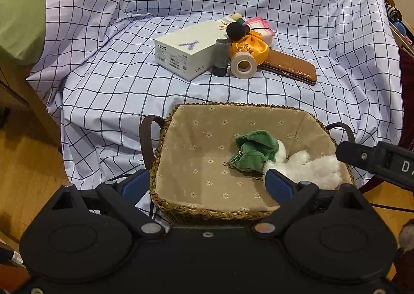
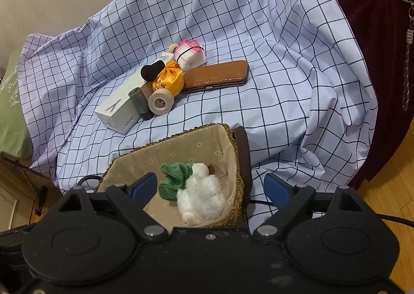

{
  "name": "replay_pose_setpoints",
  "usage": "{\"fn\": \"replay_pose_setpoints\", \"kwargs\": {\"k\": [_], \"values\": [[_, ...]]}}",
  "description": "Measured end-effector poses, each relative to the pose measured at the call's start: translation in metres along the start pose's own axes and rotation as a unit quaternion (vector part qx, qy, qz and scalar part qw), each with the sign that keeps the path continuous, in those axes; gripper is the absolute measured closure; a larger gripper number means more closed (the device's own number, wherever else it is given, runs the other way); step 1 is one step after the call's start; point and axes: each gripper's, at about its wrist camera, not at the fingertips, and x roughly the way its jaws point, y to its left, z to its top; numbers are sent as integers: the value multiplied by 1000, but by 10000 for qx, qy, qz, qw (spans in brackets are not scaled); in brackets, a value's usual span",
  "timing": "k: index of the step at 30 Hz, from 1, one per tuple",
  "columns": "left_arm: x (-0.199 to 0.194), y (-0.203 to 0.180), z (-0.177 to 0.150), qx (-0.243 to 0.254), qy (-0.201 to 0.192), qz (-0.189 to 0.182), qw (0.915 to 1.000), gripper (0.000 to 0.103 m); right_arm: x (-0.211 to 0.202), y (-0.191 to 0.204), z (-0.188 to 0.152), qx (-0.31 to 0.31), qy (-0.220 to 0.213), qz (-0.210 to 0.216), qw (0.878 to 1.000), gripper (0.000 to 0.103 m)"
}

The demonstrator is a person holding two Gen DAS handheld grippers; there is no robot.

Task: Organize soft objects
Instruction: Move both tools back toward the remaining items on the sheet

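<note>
Open claw [image 2: 211,188], woven basket [image 2: 239,190] — fluffy white plush [image 2: 201,198]

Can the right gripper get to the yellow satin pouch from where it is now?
Probably yes. The right gripper is open and empty over the basket; the yellow satin pouch lies beyond, top exposed, though crowded by the tape roll.

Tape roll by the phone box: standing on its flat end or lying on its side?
On its side. The tape roll rests on its curved face on the checked cloth, its hollow core facing the camera in both views.
</note>
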Motion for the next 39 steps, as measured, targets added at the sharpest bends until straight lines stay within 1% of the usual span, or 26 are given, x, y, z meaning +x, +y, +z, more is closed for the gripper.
{"fn": "replay_pose_setpoints", "kwargs": {"k": [8,15,26,34,35,39], "values": [[3,-2,9,95,-24,-22,9999,11,15,0,10,39,154,-64,9999,14],[8,-1,18,139,-83,14,9999,11,27,5,27,-47,157,-177,9997,14],[30,-4,36,259,39,-76,9996,11,62,19,65,-209,288,-279,9990,14],[48,-2,53,332,-4,-58,9994,11,95,35,100,-364,249,-326,9985,14],[50,-1,56,334,-1,-45,9994,11,101,37,104,-418,143,-262,9987,14],[60,2,66,286,9,-68,9996,11,123,47,118,-562,116,-289,9979,14]]}}
